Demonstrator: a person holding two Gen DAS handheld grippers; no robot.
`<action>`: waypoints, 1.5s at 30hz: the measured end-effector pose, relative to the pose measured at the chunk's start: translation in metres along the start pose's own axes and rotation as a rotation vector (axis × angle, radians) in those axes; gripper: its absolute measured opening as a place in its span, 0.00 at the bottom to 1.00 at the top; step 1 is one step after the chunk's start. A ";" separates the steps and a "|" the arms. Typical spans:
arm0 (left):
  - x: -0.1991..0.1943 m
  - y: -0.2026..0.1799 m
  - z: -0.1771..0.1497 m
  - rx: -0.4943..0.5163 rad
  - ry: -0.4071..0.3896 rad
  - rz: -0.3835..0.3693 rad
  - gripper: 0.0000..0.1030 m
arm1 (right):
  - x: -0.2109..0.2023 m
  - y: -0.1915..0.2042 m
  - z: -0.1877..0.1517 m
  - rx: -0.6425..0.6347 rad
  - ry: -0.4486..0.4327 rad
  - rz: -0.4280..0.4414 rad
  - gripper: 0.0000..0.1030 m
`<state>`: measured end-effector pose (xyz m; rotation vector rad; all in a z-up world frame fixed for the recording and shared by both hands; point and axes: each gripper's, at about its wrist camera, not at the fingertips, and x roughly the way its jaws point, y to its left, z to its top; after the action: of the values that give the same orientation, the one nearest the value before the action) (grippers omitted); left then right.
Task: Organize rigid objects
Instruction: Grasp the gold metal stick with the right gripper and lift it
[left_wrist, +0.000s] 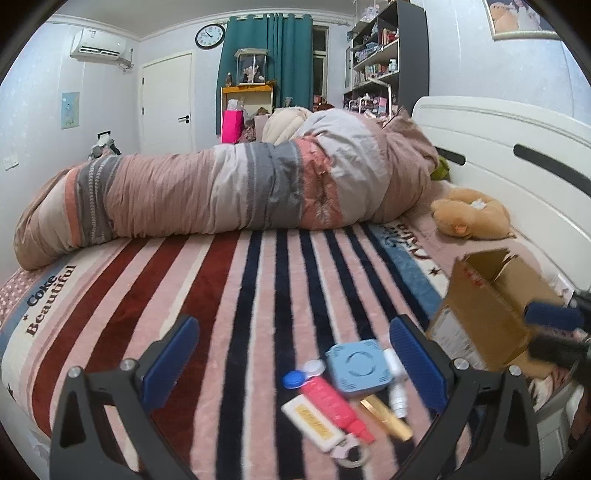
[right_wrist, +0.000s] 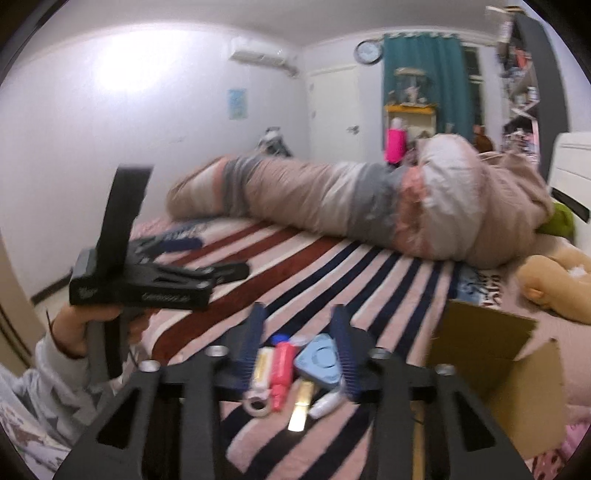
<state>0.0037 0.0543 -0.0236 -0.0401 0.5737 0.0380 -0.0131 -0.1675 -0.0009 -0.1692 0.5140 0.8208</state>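
Note:
A heap of small objects lies on the striped bed blanket (left_wrist: 258, 295): a light blue square case (left_wrist: 357, 365), a pink tube (left_wrist: 334, 408), a white and yellow tag with a ring (left_wrist: 314, 424), a gold bar (left_wrist: 386, 417), a small white bottle (left_wrist: 397, 384) and a blue-and-white lens case (left_wrist: 303, 373). My left gripper (left_wrist: 295, 362) is open above the blanket, the heap between its fingers, nearer the right one. My right gripper (right_wrist: 301, 343) is open, hovering just over the same heap; the blue case (right_wrist: 321, 360) and pink tube (right_wrist: 282, 369) sit between its fingers. An open cardboard box (left_wrist: 487, 306) stands right of the heap.
A rolled quilt (left_wrist: 229, 188) lies across the far side of the bed. A tan plush toy (left_wrist: 469, 212) rests by the white headboard (left_wrist: 498, 147). The left gripper and the hand holding it show in the right wrist view (right_wrist: 147, 284). The box also shows there (right_wrist: 491, 369).

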 end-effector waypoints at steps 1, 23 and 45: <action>0.005 0.005 -0.004 0.008 0.014 0.003 1.00 | 0.011 0.007 -0.003 -0.004 0.027 0.016 0.25; 0.092 0.061 -0.104 -0.033 0.261 -0.095 1.00 | 0.170 -0.013 -0.109 0.091 0.521 -0.157 0.20; 0.118 0.018 -0.128 -0.041 0.405 -0.362 0.74 | 0.003 -0.053 0.015 0.107 0.096 -0.338 0.13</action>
<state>0.0326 0.0686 -0.1955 -0.1942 0.9629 -0.3172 0.0334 -0.1966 0.0073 -0.1910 0.5994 0.4562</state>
